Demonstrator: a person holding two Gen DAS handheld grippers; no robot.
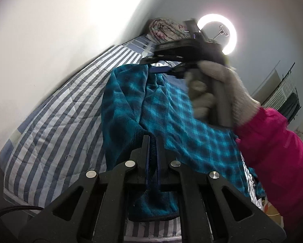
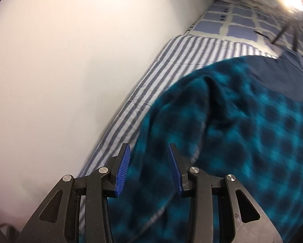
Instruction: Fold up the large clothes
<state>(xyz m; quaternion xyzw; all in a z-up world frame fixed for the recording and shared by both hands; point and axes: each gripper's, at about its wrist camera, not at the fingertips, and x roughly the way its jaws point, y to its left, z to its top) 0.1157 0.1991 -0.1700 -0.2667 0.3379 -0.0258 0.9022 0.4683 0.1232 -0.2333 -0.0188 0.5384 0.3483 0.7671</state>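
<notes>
A large teal plaid fleece garment [image 1: 167, 109] lies on the striped bed sheet [image 1: 56, 117]. My left gripper [image 1: 153, 139] is shut on an edge of the garment, with fabric pinched between its jaws and hanging below. In the left wrist view my right gripper [image 1: 161, 64], held by a gloved hand with a pink sleeve, hovers over the far end of the garment. In the right wrist view my right gripper [image 2: 149, 147] is open and empty just above the blurred garment [image 2: 242, 141].
A white wall [image 1: 50, 40] runs along the bed's left side. A rolled floral quilt [image 1: 165, 29] sits at the bed's far end. A ring light [image 1: 218, 34] glows behind it. A blue checked sheet section [image 2: 238, 22] lies beyond the stripes [image 2: 187, 58].
</notes>
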